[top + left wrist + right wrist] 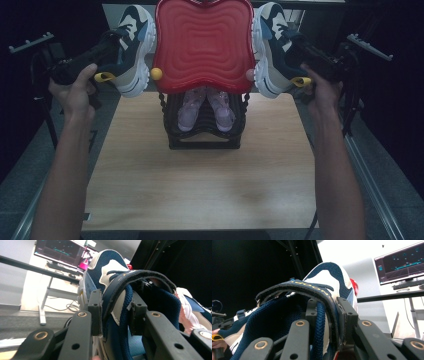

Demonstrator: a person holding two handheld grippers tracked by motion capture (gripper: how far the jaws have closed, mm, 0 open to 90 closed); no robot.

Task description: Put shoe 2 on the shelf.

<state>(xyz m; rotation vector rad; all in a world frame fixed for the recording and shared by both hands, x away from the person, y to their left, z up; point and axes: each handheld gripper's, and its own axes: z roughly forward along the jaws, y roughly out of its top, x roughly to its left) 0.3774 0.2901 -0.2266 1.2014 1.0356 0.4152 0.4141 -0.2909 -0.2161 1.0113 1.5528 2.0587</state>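
Observation:
Two navy and white sneakers are held up in the air on either side of a red wavy top (204, 42) that caps a black shoe rack (204, 137). My left gripper (116, 42) is shut on the left sneaker (134, 50). In the left gripper view the gripper (115, 312) clamps the left sneaker (107, 272) at its tongue and strap. My right gripper (296, 44) is shut on the right sneaker (270, 50). Seen from its own camera, that gripper (327, 315) pinches the right sneaker (329, 275) at the strap and collar. Both soles face the red top.
A pair of small pink shoes (205, 107) sits on the rack's lower shelf. The rack stands at the back middle of a wooden table (200, 185). Black frame posts (30, 45) flank the table. A monitor (60, 251) on a desk stands beyond.

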